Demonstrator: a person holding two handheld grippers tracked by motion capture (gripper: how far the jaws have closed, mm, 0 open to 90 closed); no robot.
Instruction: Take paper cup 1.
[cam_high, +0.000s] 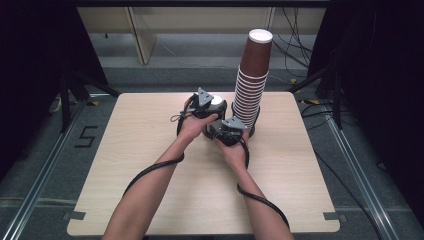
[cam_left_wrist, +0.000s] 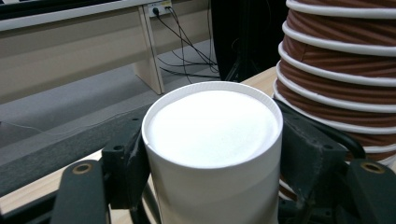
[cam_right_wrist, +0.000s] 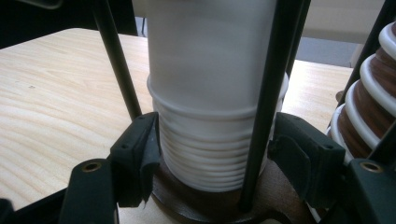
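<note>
At nine o'clock of the tall brown paper-cup stack (cam_high: 251, 85), your left gripper (cam_left_wrist: 212, 154) clamps the top white paper cup (cam_left_wrist: 215, 140), your right gripper (cam_right_wrist: 212, 158) clamps the nested white cups (cam_right_wrist: 210, 154) beneath; separation remains undone.

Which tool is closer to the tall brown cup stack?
Right. The right tool sits at the brown stack's foot, clamping the white cups. The left tool sits farther left.

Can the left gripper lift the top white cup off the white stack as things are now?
Probably yes. The left gripper has its jaws shut on the top white cup, nothing stands above it, and the right gripper clamps the white stack below. The brown cup stack stands close beside.
</note>
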